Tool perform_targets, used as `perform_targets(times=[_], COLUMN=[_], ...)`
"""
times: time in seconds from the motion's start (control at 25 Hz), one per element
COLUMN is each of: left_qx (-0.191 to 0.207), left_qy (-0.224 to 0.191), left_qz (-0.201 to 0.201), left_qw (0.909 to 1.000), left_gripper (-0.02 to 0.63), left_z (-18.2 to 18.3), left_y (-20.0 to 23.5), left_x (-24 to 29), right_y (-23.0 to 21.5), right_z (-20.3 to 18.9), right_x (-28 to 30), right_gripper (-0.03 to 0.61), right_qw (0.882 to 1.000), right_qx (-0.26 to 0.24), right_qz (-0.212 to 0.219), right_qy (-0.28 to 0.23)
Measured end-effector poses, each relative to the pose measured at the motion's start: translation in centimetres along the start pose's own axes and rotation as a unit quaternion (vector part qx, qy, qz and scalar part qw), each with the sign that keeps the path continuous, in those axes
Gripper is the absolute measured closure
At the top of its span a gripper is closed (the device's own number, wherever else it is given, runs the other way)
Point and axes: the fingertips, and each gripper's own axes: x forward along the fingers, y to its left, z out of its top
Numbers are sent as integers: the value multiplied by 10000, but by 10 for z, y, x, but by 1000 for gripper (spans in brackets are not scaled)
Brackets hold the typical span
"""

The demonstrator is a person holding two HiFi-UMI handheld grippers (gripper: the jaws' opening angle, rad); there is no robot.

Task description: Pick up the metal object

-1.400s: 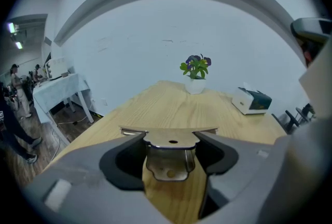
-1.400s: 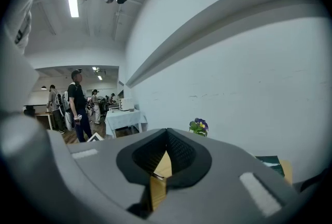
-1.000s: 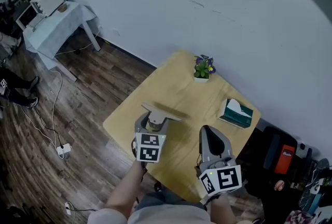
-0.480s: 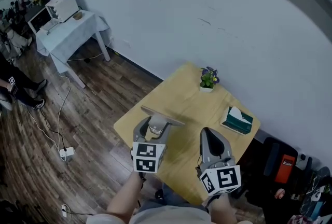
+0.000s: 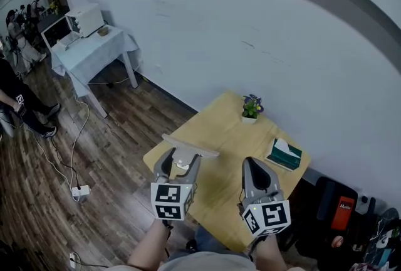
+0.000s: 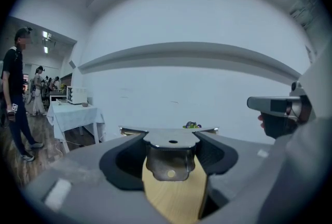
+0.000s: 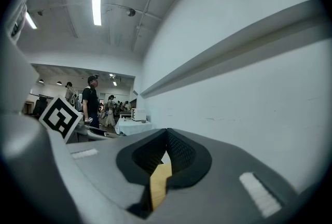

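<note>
From the head view, my own left gripper (image 5: pixel 178 162) covers the lower half of the metal object (image 5: pixel 189 147); only its flat top bar shows. In the left gripper view the pads hide the bracket's sides. The left gripper (image 6: pixel 171 155) is closed to the bracket's width and clamped on the metal object (image 6: pixel 171 162), which hangs over the near left part of the wooden table (image 5: pixel 227 135). The right gripper (image 7: pixel 166 151) has its jaw tips pressed together on nothing, with a sliver of table showing below.

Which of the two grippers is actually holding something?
The left gripper: its jaws clamp the metal bracket. The right gripper is shut with nothing between its jaws.
</note>
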Motion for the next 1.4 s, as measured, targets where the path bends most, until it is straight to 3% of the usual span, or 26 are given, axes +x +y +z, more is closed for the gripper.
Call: perform_targets(times=[0.92, 1.4], left_qx=[149, 238], left_qy=[-1256, -1623], left_qz=[438, 623], left_qw=[9910, 9845], left_gripper=[310, 310], left_z=[77, 96], left_y=[4, 6], left_x=[-100, -137], right_y=[24, 35], right_z=[45, 63], right_x=[-36, -52], right_gripper=[577, 578], right_qw=[9984, 9972], right_qx=[-170, -233], right_qz=[92, 108], right_qy=[-535, -697])
